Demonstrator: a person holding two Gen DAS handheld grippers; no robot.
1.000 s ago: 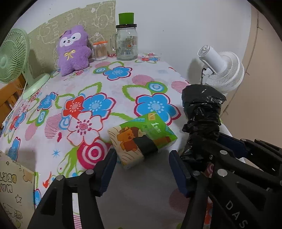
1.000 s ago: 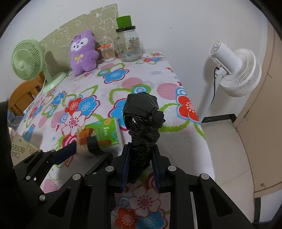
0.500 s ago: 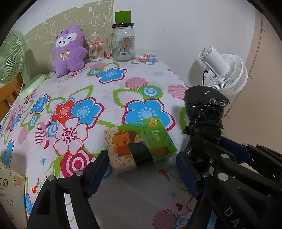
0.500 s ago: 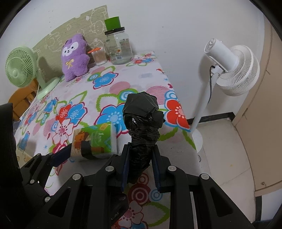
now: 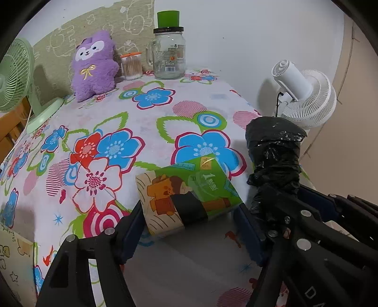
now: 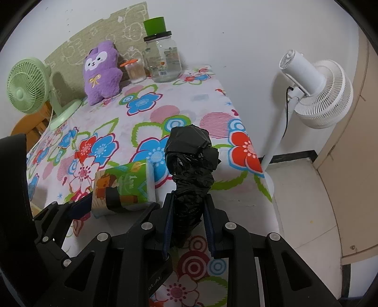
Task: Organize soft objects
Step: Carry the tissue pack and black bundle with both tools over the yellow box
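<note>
On the flowered tablecloth (image 5: 165,113) my closing left gripper (image 5: 189,226) straddles the green tissue pack (image 5: 189,191), not yet pinching it. My right gripper (image 6: 187,219) clamps a crumpled black bag bundle (image 6: 191,155). The glass jar (image 5: 168,55) looks empty.

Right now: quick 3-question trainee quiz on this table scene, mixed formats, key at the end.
1. True or false: the right hand-held gripper is shut on the black plastic bundle.
2. What lies between the fingers of the left hand-held gripper? A) purple plush toy B) tissue pack C) glass jar
3. Fill in: on top of the glass jar's black lid stands a ___ cup.

Key: 1 true. 2 B; the jaws are closing, pads not yet pressing on it. 3 green.
</note>
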